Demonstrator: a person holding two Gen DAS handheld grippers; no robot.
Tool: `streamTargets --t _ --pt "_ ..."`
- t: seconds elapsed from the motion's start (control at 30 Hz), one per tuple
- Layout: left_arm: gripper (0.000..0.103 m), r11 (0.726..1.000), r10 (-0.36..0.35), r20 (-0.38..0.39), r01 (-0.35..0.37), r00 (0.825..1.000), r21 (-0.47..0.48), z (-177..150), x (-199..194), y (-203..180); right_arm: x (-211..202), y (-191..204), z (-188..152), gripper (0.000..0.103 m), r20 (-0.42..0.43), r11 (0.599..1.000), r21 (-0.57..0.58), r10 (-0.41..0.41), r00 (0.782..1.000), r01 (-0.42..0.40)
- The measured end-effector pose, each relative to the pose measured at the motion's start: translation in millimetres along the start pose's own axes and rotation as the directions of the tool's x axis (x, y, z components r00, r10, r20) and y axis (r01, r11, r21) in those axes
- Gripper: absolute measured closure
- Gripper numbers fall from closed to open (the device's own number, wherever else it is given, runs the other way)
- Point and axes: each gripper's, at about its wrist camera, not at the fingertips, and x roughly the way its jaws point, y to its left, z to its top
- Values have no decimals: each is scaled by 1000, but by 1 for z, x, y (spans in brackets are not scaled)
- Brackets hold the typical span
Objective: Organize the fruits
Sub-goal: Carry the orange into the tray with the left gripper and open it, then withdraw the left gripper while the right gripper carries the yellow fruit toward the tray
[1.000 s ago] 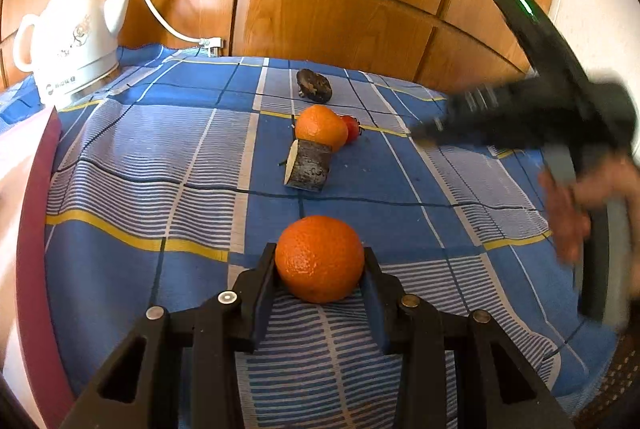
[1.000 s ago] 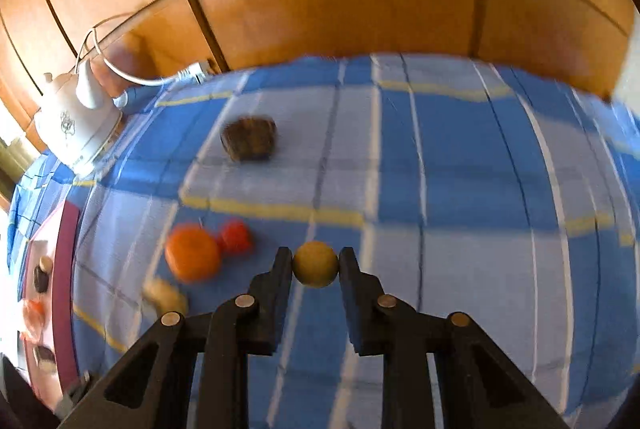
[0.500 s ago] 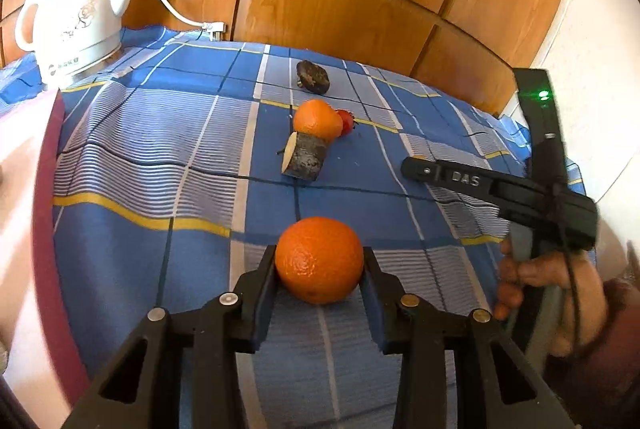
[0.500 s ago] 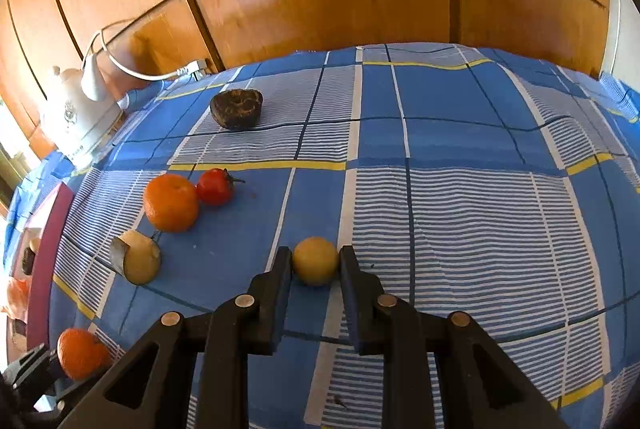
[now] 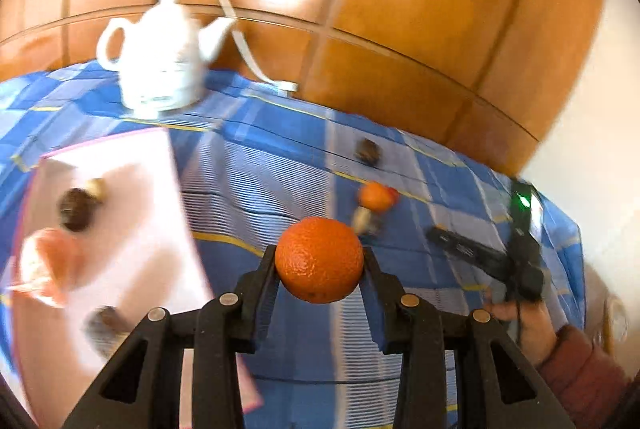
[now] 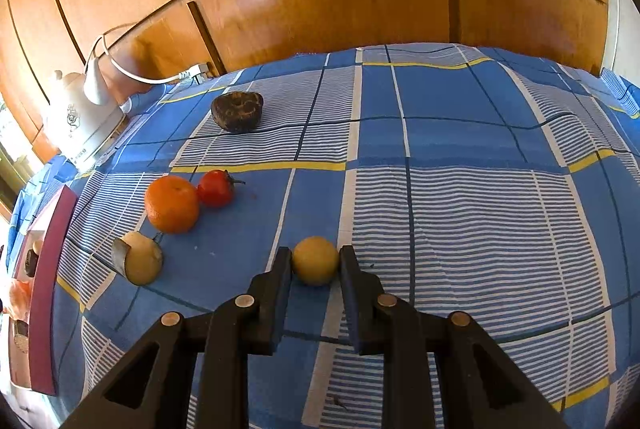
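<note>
My left gripper is shut on a large orange and holds it above the blue checked cloth, right of a pink-rimmed white tray that holds several fruits. My right gripper is shut on a small yellow fruit low over the cloth. On the cloth lie another orange, a red tomato, a cut pale fruit and a dark brown fruit. The right gripper's body also shows in the left wrist view.
A white electric kettle with a cord stands at the back left by the wooden wall. The tray's dark red rim lies at the left edge in the right wrist view. The cloth stretches right.
My left gripper has lifted the orange and swung left, bringing the tray into view. My right gripper has come lower and closer to the cloth, still holding the yellow fruit.
</note>
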Motion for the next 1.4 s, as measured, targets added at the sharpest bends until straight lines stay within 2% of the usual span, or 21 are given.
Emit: streamTargets --t 0.17,0.33,0.5,0.73,0.9,0.97,1.03,1.17,1.4 --pt "64 984 153 -11 -153 988 -96 10 -7 46 0 1 0 79 0 1000 -4 -5 1000 5" --pt "64 961 188 -15 -187 982 -203 11 -14 88 0 4 0 79 -1 1000 -19 -24 1000 24" --pt "64 962 187 -25 -188 982 -198 13 -5 105 1 8 0 79 -2 998 -38 -46 999 46" --pt "64 953 249 -67 -257 966 -161 18 19 117 1 7 0 79 -1 998 -37 -44 999 44" --pt "63 938 324 -86 -332 942 -103 21 39 122 1 6 -1 79 2 999 -32 -37 999 37" --pt "60 928 363 -61 -367 930 -71 21 41 120 1 6 -1 79 2 999 -32 -37 999 38" --pt "56 933 346 -55 -350 937 -88 22 40 121 0 6 -1 79 3 999 -31 -36 999 36" --pt "46 926 369 22 -365 929 -94 19 22 111 0 6 -1 79 4 999 -31 -37 999 37" --pt "44 922 367 32 -360 929 -144 9 -1 95 0 6 -1 79 5 999 -32 -37 999 37"
